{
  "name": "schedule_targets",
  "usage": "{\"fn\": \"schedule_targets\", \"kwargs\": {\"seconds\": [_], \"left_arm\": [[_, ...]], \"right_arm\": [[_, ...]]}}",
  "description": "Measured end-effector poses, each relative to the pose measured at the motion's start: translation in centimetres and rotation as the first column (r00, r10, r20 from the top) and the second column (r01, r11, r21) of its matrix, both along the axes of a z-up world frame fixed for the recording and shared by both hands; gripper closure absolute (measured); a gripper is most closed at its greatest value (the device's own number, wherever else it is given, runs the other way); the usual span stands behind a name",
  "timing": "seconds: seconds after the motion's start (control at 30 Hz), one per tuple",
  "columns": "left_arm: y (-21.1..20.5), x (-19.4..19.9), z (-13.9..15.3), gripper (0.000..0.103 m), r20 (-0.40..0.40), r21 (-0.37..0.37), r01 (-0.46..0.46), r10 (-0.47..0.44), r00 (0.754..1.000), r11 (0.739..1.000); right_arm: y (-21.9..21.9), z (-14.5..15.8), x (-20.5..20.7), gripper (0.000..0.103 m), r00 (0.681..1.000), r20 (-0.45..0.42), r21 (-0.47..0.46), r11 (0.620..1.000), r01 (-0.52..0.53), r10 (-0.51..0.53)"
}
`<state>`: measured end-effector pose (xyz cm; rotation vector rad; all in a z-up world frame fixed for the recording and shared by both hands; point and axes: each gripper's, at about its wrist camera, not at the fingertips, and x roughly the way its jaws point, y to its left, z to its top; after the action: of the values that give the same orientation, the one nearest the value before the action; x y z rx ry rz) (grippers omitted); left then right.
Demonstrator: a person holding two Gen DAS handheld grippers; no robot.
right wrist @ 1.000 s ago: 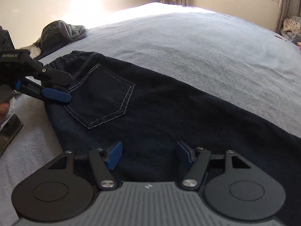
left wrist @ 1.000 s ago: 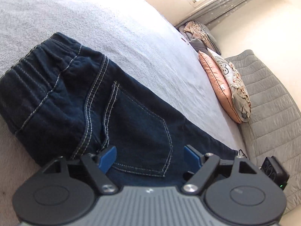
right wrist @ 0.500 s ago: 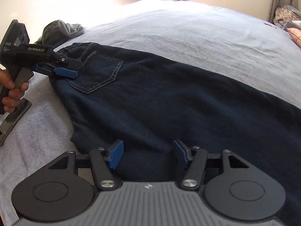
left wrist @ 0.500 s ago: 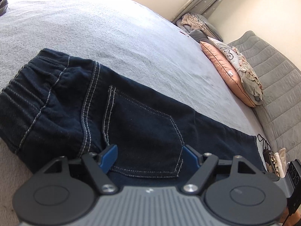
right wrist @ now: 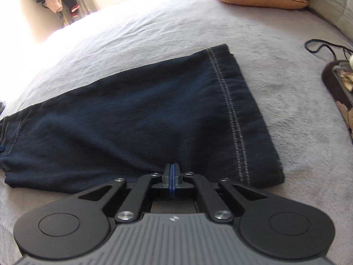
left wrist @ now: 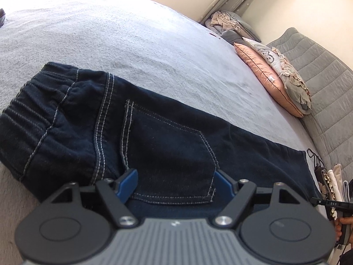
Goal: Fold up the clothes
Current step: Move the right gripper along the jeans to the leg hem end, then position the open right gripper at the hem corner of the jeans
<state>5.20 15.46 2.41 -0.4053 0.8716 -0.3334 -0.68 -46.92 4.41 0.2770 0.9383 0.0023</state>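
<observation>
Dark jeans [left wrist: 167, 137] lie flat across the grey bed [left wrist: 136, 44], folded lengthwise. The left gripper [left wrist: 176, 182] stands wide over the seat end, its blue pads either side of the back pocket [left wrist: 169, 156], with the elastic waistband off to its left. The right gripper [right wrist: 172, 175] is at the leg end, its pads pressed together at the near edge of the denim; whether cloth is pinched between them I cannot tell. The stitched hem [right wrist: 233, 114] runs just to its right. Pillows [left wrist: 275, 81] lie far beyond.
</observation>
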Motion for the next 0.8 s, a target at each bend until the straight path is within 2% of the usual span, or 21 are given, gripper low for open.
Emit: {"fn": "schedule_targets", "kwargs": {"seconds": [0.03, 0.17, 0.23, 0.27, 0.3, 0.37, 0.43, 0.47, 0.53, 0.6, 0.63, 0.67, 0.73, 0.77, 0.8], "left_arm": [[-0.1, 0.0, 0.0, 0.025, 0.001, 0.009, 0.003, -0.003, 1.0, 1.0], [-0.6, 0.0, 0.3, 0.025, -0.004, 0.031, -0.003, 0.003, 1.0, 1.0], [-0.9, -0.1, 0.6, 0.023, -0.006, 0.041, -0.013, 0.013, 1.0, 0.999], [-1.2, -0.2, 0.9, 0.02, -0.001, 0.048, -0.019, 0.02, 1.0, 0.999], [-1.6, -0.4, 1.2, 0.018, 0.007, 0.056, -0.022, 0.022, 1.0, 0.998], [-3.0, -1.3, 2.5, 0.018, 0.067, 0.072, 0.007, -0.012, 0.998, 0.997], [-4.9, -2.5, 3.8, 0.016, 0.151, 0.087, 0.061, -0.073, 0.986, 0.994], [-6.1, -3.0, 4.1, 0.012, 0.186, 0.088, 0.094, -0.109, 0.977, 0.992], [-8.8, -3.5, 4.0, 0.01, 0.207, 0.078, 0.165, -0.178, 0.962, 0.983], [-11.0, -3.4, 3.0, 0.011, 0.177, 0.067, 0.201, -0.21, 0.962, 0.977], [-11.6, -3.1, 2.3, 0.011, 0.151, 0.067, 0.206, -0.214, 0.965, 0.976], [-12.0, -2.7, 1.5, 0.011, 0.119, 0.071, 0.204, -0.211, 0.97, 0.976], [-12.2, -2.0, -0.2, 0.011, 0.057, 0.093, 0.182, -0.188, 0.981, 0.979], [-12.1, -1.7, -0.8, 0.013, 0.043, 0.094, 0.17, -0.174, 0.984, 0.981], [-11.9, -1.7, -0.8, 0.013, 0.048, 0.084, 0.157, -0.161, 0.986, 0.984]], "right_arm": [[-0.7, 0.1, -0.5, 0.103, 1.0, -0.002, 0.009, 1.0, 0.018, -0.018], [-1.8, 0.4, -2.1, 0.103, 0.996, -0.033, -0.104, 0.991, 0.078, -0.082], [-1.6, 1.2, -2.5, 0.103, 0.997, -0.017, -0.144, 0.986, 0.078, -0.081], [-1.3, 1.9, -2.6, 0.096, 0.997, 0.01, -0.173, 0.982, 0.078, -0.077], [-0.9, 2.7, -2.8, 0.068, 0.997, 0.038, -0.201, 0.976, 0.079, -0.072], [-0.8, 4.3, -3.3, 0.038, 0.988, 0.13, -0.217, 0.969, 0.114, -0.087], [-0.8, 5.2, -3.2, 0.036, 0.971, 0.213, -0.192, 0.969, 0.154, -0.112], [-0.6, 5.1, -2.8, 0.036, 0.971, 0.219, -0.177, 0.974, 0.14, -0.099], [0.0, 3.7, -1.4, 0.036, 0.985, 0.166, -0.152, 0.986, 0.063, -0.037], [0.9, 1.2, 0.1, 0.036, 1.0, 0.024, -0.183, 0.983, 0.009, -0.004], [1.3, 0.3, 0.4, 0.037, 1.0, -0.009, -0.207, 0.978, -0.017, 0.016], [1.3, 0.2, 0.3, 0.036, 1.0, -0.005, -0.216, 0.976, -0.018, 0.017], [1.0, 0.7, 0.1, 0.043, 1.0, 0.002, -0.206, 0.978, 0.018, -0.018], [0.9, 1.0, 0.1, 0.046, 0.999, 0.006, -0.232, 0.972, 0.038, -0.037], [1.2, 1.5, 0.0, 0.044, 0.999, 0.027, -0.279, 0.959, 0.05, -0.044]]}}
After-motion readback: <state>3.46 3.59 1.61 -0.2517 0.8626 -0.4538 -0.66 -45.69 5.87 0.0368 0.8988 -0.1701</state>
